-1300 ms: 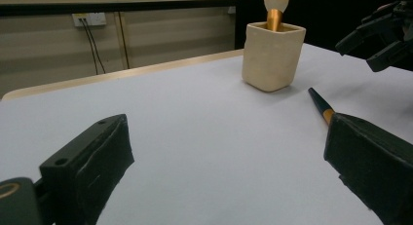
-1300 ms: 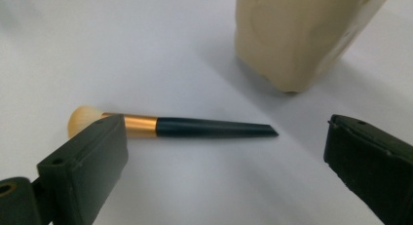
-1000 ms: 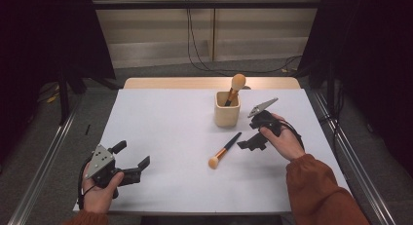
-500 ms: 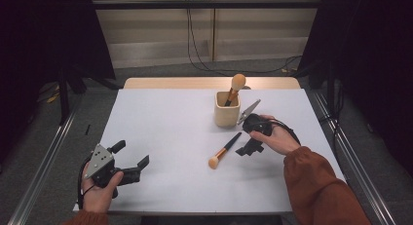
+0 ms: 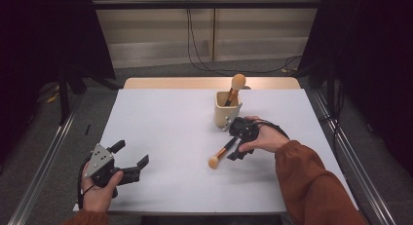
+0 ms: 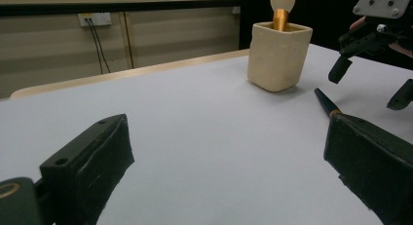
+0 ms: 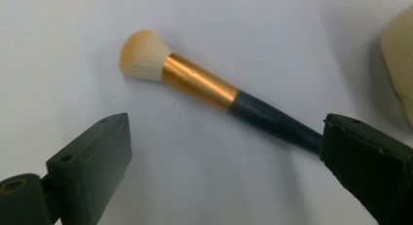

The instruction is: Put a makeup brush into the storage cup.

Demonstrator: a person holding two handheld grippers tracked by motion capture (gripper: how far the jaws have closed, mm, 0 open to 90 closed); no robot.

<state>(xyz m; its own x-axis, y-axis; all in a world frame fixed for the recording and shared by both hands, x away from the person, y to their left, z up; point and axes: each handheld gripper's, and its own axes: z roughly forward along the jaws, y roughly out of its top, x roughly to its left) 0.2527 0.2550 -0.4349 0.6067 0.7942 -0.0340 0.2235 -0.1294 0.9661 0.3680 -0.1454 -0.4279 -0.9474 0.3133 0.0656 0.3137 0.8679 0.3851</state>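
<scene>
The white desk [image 5: 160, 118] carries a cream square holder [image 5: 227, 109] toward its far middle, with one makeup brush [image 5: 235, 86] standing in it, bristles up. Just in front of the holder, the right gripper [image 5: 237, 146] hovers low over a second makeup brush [image 7: 204, 86] that lies flat on the desk, its jaws spread wide with the dark handle running under the one on the right of the right gripper view, not yet clasped. Near the front left corner, the left gripper [image 5: 130, 162] rests on the desk, jaws wide apart and holding nothing.
</scene>
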